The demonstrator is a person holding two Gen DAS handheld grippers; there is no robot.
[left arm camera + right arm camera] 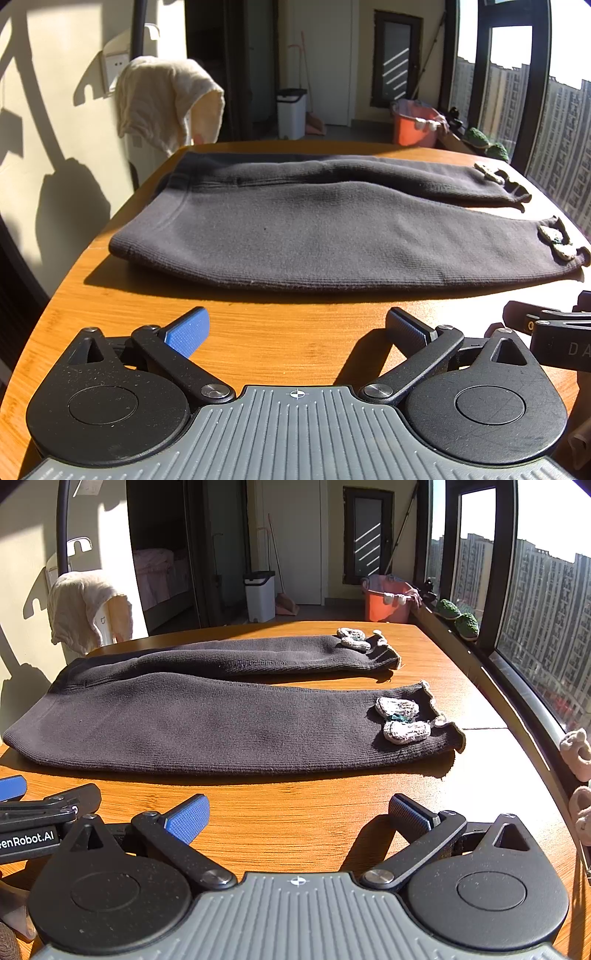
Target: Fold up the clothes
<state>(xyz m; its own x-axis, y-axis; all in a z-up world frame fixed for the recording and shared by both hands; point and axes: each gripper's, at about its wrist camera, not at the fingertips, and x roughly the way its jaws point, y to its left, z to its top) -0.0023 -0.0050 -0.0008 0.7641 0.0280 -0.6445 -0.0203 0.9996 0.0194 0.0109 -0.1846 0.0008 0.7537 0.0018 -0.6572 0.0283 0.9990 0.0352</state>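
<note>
The dark knit trousers [207, 716] lie flat across the wooden bench [303, 812], waistband to my left and both legs running to my right, side by side with a narrow strip of wood showing between them near the cuffs. I judge they are spread like this so the first fold can be taken cleanly: nothing is doubled over yet, so the folding has not begun. Each cuff carries a pale crocheted bow [400, 720], and the near one sits on top of the fabric just short of the hem.

I hold both tools low over the near edge of the bench, short of the cloth and touching none of it. My left hand-held gripper [295, 328] points at the middle of the near leg, its blue pads [188, 332] spread wide with bare wood between them. My right hand-held gripper [299, 816] sits just beside it, aimed toward the cuff end, fingers equally wide apart and empty. Each tool shows at the edge of the other's view, so they are close together and level. From here I reckon the sensible start is the near leg's long edge.
</note>
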